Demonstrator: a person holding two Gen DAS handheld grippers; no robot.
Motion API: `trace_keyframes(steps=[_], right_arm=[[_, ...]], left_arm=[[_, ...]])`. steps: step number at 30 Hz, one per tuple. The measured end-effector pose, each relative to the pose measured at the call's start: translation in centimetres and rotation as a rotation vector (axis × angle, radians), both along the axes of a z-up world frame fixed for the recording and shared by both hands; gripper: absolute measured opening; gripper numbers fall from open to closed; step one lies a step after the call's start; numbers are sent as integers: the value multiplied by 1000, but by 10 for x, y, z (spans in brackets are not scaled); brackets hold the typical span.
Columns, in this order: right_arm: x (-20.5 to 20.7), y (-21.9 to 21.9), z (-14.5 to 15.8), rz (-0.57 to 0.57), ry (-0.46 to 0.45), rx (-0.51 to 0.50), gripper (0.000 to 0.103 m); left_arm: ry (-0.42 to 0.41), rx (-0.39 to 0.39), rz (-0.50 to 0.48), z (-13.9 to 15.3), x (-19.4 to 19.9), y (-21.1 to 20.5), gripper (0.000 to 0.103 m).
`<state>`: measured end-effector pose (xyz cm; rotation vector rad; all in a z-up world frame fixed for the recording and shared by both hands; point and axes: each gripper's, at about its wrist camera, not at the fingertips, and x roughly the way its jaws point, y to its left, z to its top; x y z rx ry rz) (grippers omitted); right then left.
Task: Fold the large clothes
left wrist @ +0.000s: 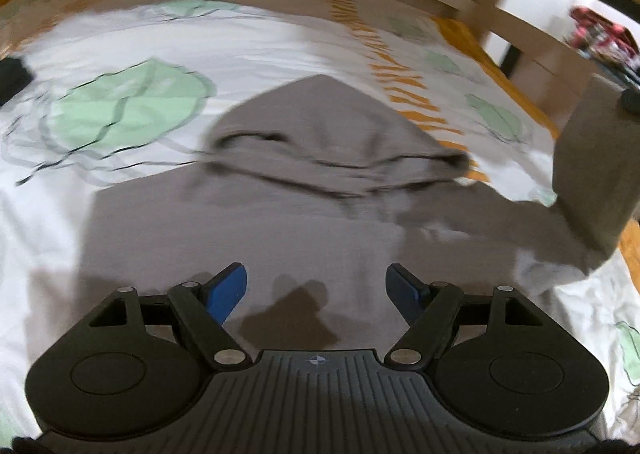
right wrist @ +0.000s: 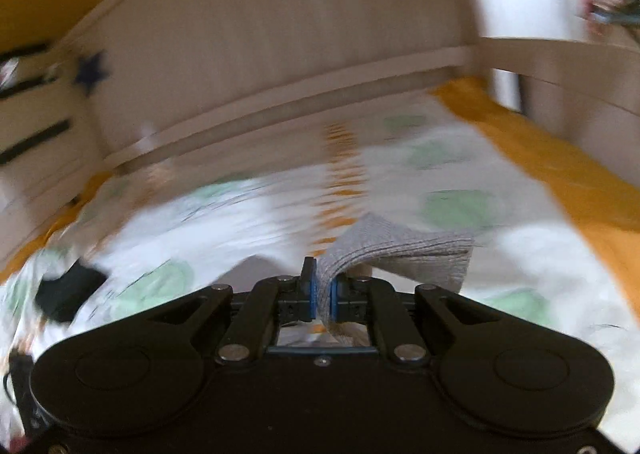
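Grey hoodie (left wrist: 280, 221) spread flat on bed (left wrist: 60, 234), hood at 12 o'clock. Right gripper (right wrist: 323, 294) jaws clamped on ribbed cuff (right wrist: 400, 250), sleeve lifted at 3 o'clock. Left gripper (left wrist: 316, 286) jaws wide, holding nothing. Early stage: sleeve folds, body folds outstanding. White leaf-print cover, orange sheet (right wrist: 580, 193), wooden frame (right wrist: 280, 53) beyond.

The left gripper (left wrist: 316, 290) is black plastic: two round housings, a ribbed centre plate with a small cross mark, silver pivot pins and blue pads (left wrist: 230, 294). The right gripper (right wrist: 323, 296) looks the same, with what seems a small screw at its centre.
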<state>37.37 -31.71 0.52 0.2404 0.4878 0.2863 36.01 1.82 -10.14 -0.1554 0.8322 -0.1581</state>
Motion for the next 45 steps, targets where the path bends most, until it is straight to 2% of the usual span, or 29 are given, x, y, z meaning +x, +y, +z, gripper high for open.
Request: trace_keyframes(steps=[4, 8, 13, 16, 17, 18, 19, 20, 26, 30, 32, 36, 42, 44, 45], right_arm=[[4, 78, -24, 134, 45, -4, 13], [8, 145, -64, 227, 97, -101, 13], [-10, 197, -108, 272, 144, -229, 15], [-22, 208, -126, 290, 150, -258, 23], [-25, 210, -130, 302, 147, -254, 29], [-29, 208, -132, 317, 144, -249, 35], [-31, 207, -134, 330, 136, -248, 49], [-35, 204, -133, 336, 127, -248, 57], [-51, 193, -133, 383, 71, -241, 62], [-56, 184, -137, 380, 83, -230, 62], [-57, 178, -141, 364, 94, -211, 62], [-59, 166, -145, 319, 104, -165, 62], [-69, 144, -147, 262, 115, -116, 62], [-73, 138, -150, 248, 117, -113, 62], [-74, 135, -152, 240, 123, -107, 62]], left_arm=[[12, -33, 70, -3, -8, 41, 75], [24, -74, 127, -6, -16, 72, 75], [28, -147, 123, -9, -21, 91, 75], [13, -152, 97, -6, -22, 90, 76], [10, -155, 88, -5, -22, 88, 76], [9, -161, 75, -3, -21, 86, 76], [7, -167, 66, -3, -23, 85, 76], [6, -176, 54, -1, -21, 81, 76], [19, -204, -36, 0, -16, 56, 76], [-1, -239, -91, 4, -18, 42, 76], [-8, -211, -127, 6, -20, 31, 76], [-27, -77, -198, 6, -24, -1, 76], [-43, 77, -226, -1, -14, -46, 76], [-40, 167, -203, -7, -6, -58, 68], [-35, 192, -192, -10, -1, -61, 46]])
